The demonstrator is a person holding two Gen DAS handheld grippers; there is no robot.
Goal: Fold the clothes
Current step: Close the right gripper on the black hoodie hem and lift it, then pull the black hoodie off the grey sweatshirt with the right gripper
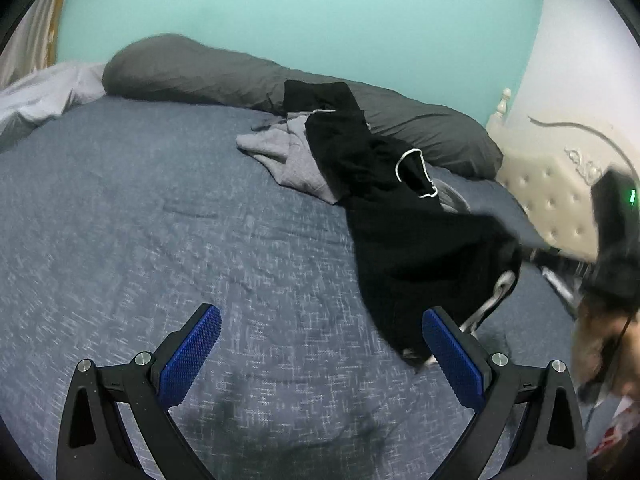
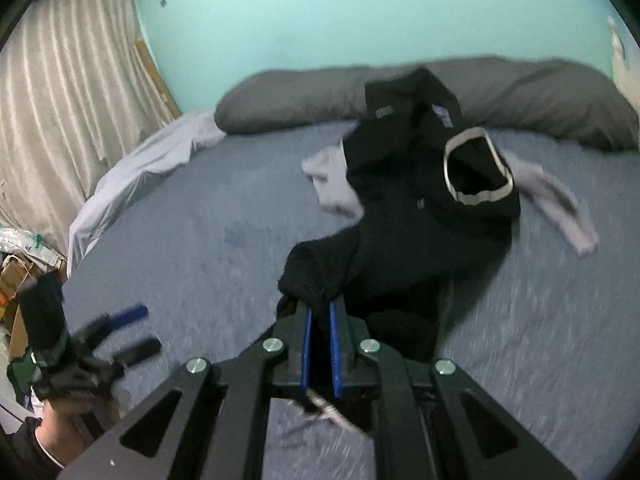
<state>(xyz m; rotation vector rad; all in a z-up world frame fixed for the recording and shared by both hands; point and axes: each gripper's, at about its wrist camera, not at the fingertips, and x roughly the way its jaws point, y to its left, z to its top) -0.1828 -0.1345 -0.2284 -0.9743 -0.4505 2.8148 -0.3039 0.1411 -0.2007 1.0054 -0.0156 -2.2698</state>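
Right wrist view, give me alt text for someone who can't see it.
The right gripper is shut on a bunched end of a black garment that trails across a blue-grey bedspread, partly over a light grey garment. A dark grey pillow lies against a turquoise wall; the left gripper, fingers apart, shows blurred at lower left.

A big bed [image 1: 160, 220] is covered with a blue-grey blanket [image 2: 180, 248]. A long dark grey pillow [image 1: 192, 72] is laid along the far edge, against a light green wall [image 1: 300, 12]. A white sheet [image 2: 136, 176] is bunched up at the far left side of the bed. Pale curtains [image 2: 68, 100] are hung beside the wall. A cream padded headboard [image 1: 552, 200] with buttons is seen at the right. Cardboard boxes [image 2: 16, 280] are piled on the floor by the curtains.
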